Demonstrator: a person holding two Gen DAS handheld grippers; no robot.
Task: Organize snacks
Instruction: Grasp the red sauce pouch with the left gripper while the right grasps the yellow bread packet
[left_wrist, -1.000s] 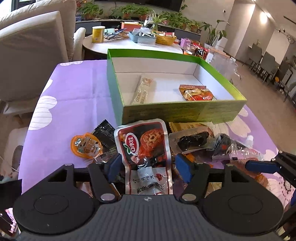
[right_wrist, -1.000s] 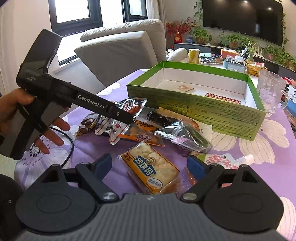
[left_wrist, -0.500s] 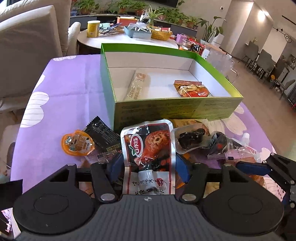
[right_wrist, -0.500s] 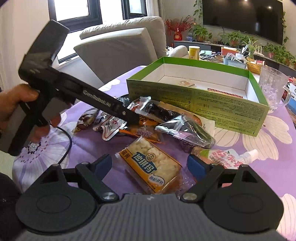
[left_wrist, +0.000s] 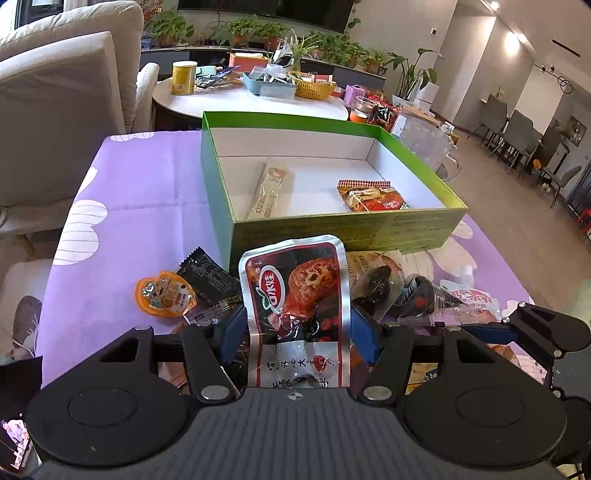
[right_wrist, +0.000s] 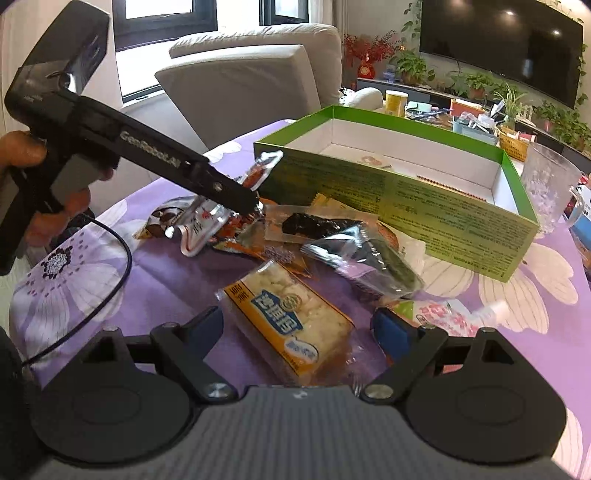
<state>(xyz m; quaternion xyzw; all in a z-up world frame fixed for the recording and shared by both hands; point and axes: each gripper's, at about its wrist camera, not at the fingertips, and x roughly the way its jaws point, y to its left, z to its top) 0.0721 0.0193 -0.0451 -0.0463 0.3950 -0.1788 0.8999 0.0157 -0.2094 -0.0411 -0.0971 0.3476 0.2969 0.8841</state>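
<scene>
On a purple flowered surface (left_wrist: 147, 192), a red chicken-leg pouch (left_wrist: 295, 295) is gripped and lifted by the left tool (left_wrist: 297, 328), just short of the green box (left_wrist: 343, 236). The right tool (right_wrist: 295, 325) is held wide over a yellow cracker pack (right_wrist: 288, 317). The limp pouch could be caught on the box's near wall.

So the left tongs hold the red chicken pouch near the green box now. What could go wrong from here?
1. The left tongs grip the red chicken pouch only at its lower part, and the rest stands free. It may flop or slip on the way.
2. The pouch's top is about level with the green box front wall. It could catch unless lifted higher.
3. The right tongs hang open over the yellow biscuit pack, close by. The two tools might bump.
</scene>
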